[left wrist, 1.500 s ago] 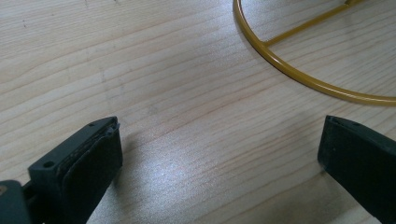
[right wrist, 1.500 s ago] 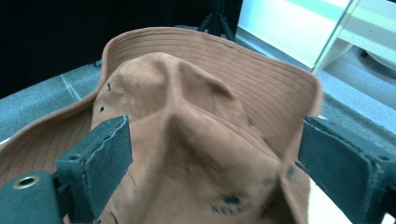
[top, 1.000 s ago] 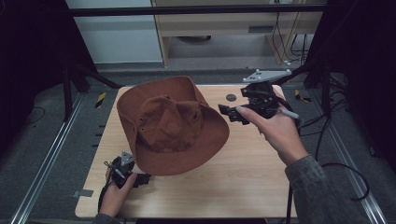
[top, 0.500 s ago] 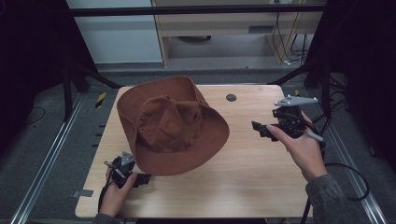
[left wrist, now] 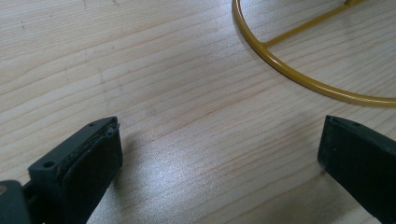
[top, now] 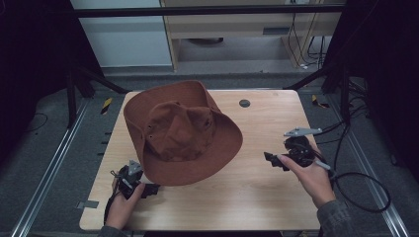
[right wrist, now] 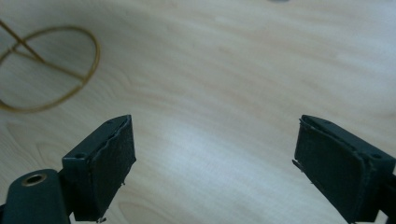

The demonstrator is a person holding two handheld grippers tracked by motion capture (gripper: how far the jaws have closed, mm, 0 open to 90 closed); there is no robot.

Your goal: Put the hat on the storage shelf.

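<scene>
A brown wide-brimmed hat (top: 180, 133) sits over the left middle of the wooden table (top: 257, 197). A yellow wire ring with spokes (left wrist: 303, 82) lies on the wood ahead of my left gripper (left wrist: 220, 126), which is open and empty. In the high view that left gripper (top: 150, 189) rests at the front left, just under the hat's brim. My right gripper (top: 272, 161) is at the right side, apart from the hat and pointing toward it. In its own view the right gripper (right wrist: 215, 123) is open over bare wood, the wire ring (right wrist: 96, 53) far to the left.
A small dark round disc (top: 244, 103) sits near the table's far edge. The right gripper's black cable (top: 360, 192) loops off the right edge to the floor. Metal rails (top: 47, 182) run along the floor at the left.
My right gripper has drawn back from the hat's brim, moving right and toward the person. The left gripper and the hat have stayed put.
</scene>
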